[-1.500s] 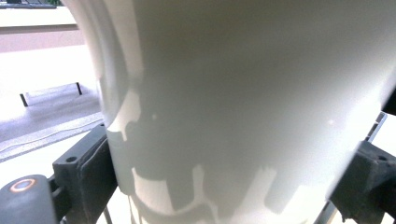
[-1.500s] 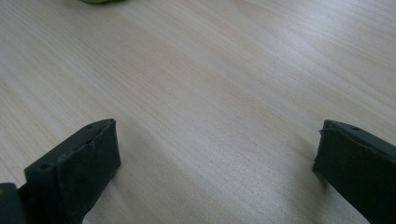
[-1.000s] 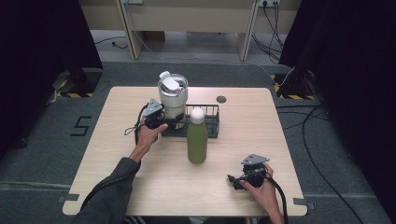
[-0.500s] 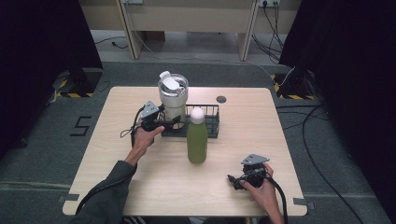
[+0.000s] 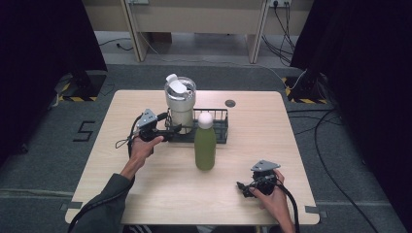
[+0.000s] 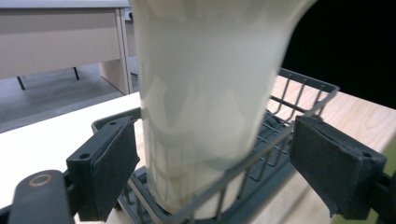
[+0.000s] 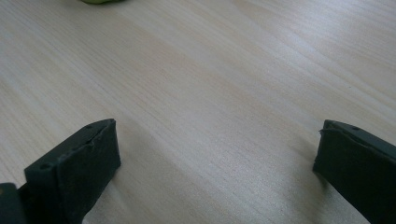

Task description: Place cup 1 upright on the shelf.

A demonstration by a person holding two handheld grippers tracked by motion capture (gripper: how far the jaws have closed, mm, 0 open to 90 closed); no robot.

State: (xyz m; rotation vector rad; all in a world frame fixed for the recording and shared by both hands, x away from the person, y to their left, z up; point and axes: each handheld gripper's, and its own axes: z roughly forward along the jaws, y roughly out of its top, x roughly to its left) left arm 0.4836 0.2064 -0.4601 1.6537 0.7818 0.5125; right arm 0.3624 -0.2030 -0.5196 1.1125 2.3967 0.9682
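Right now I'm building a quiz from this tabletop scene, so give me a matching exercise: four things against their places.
Things:
1. white tumbler
2. green bottle
3. left gripper
4. right gripper

Places:
A. near table edge, over bare wood
B. standing in the wire basket
C. jaws open either side of the tumbler's base
D. on the table just in front of the basket

Pairs: 1-B, 2-D, 3-C, 4-A

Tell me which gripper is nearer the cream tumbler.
Left. The left gripper sits open right at the cream tumbler in the wire basket; the right gripper rests far off.
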